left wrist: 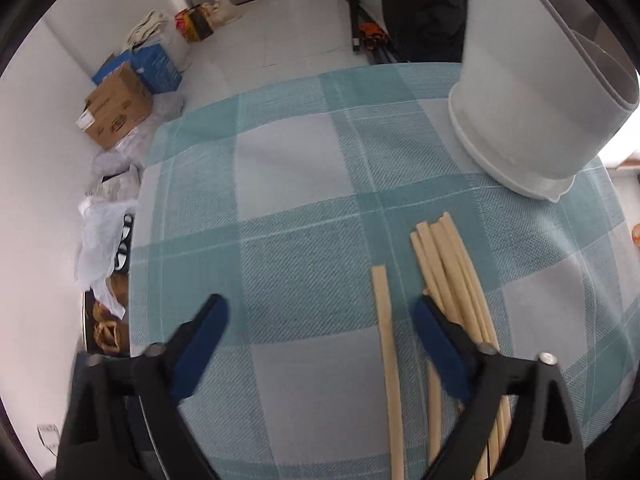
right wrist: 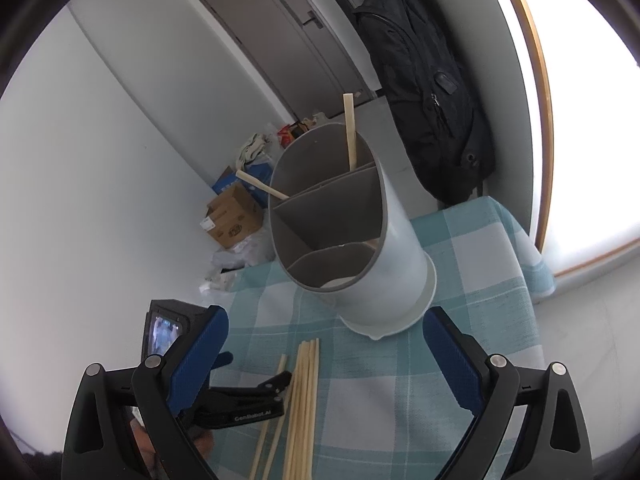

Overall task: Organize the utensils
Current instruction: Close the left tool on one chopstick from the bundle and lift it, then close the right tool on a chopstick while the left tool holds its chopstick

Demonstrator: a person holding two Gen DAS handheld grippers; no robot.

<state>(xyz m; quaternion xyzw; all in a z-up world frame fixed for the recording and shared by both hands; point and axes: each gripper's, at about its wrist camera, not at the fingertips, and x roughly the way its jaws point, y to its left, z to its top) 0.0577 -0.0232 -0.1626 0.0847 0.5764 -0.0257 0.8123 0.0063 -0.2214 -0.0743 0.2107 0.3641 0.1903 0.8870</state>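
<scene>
**Chopsticks loose beside the holder**

We hold the left gripper (left wrist: pixel 320 312) low over the checked desk (left wrist: pixel 288 168), jaws released around one stray chopstick (left wrist: pixel 386 344). Its right finger overlaps the bundle (left wrist: pixel 452 264). The right gripper (right wrist: pixel 326 332) hovers released, empty. The holder (right wrist: pixel 360 240) has three compartments; two sticks (right wrist: pixel 350 136) stand in the far one. Boxes (left wrist: pixel 120 104) line the wall.

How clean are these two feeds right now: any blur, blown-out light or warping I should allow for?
Left wrist view: the utensil holder looks smeared by motion blur, while the chopsticks and checked tablecloth stay sharp. Right wrist view: the window is blown out white, the holder's compartments are crisp. Both views bend straight edges toward the dark fisheye rim.
</scene>
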